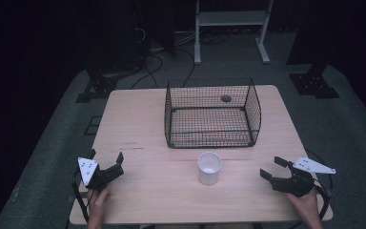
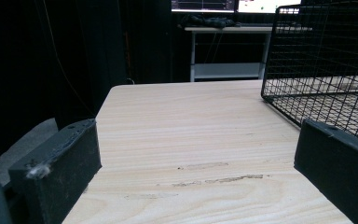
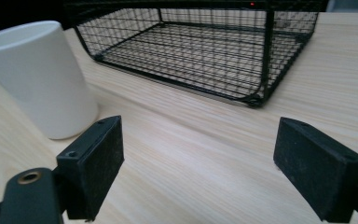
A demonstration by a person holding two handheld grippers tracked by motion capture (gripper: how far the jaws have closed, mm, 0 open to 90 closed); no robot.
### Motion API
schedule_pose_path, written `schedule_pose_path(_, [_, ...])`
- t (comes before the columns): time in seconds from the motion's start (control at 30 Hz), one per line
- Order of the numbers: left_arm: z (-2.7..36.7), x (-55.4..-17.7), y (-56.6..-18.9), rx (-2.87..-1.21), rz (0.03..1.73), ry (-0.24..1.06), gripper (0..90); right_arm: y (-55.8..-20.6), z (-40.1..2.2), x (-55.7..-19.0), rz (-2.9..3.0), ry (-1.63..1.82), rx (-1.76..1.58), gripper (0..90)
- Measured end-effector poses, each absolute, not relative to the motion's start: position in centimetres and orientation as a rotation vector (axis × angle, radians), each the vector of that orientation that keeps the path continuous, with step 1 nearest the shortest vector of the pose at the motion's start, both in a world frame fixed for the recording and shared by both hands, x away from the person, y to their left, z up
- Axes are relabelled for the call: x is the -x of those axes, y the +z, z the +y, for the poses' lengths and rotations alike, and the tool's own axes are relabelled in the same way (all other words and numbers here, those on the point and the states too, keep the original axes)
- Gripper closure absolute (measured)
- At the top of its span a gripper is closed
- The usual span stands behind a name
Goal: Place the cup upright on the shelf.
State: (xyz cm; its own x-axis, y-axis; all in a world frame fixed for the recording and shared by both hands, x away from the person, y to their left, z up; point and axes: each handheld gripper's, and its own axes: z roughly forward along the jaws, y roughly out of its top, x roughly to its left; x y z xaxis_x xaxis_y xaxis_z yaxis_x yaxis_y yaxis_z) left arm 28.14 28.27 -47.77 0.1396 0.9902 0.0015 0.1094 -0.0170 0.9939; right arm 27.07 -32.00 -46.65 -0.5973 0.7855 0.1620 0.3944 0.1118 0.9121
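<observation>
A white cup (image 1: pixel 209 167) stands upright on the wooden table (image 1: pixel 147 129), just in front of a black wire basket (image 1: pixel 212 114). My left gripper (image 1: pixel 106 160) rests near the table's front left, held by a hand, its jaws wide apart with nothing between them. My right gripper (image 1: pixel 273 168) sits at the front right, open and empty, pointing toward the cup. In the right gripper view the cup (image 3: pixel 39 77) is ahead to the left and the basket (image 3: pixel 200 44) lies beyond. In the left gripper view the basket (image 2: pixel 326 65) stands at the right.
A small dark round object (image 1: pixel 226 98) shows at the basket's far side. Beyond the table stand a white desk frame (image 1: pixel 231 28) and cables on the grey floor. Bare tabletop (image 2: pixel 191 135) stretches ahead of the left gripper.
</observation>
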Motion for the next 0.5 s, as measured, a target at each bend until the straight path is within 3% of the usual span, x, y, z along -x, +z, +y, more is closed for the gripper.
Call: schedule_pose_path(0.5, [28.3,-28.2,-47.8,-1.359,1.18,1.056,0.0,-45.5,-29.2,-26.6,2.15,1.525,-1.035,13.1])
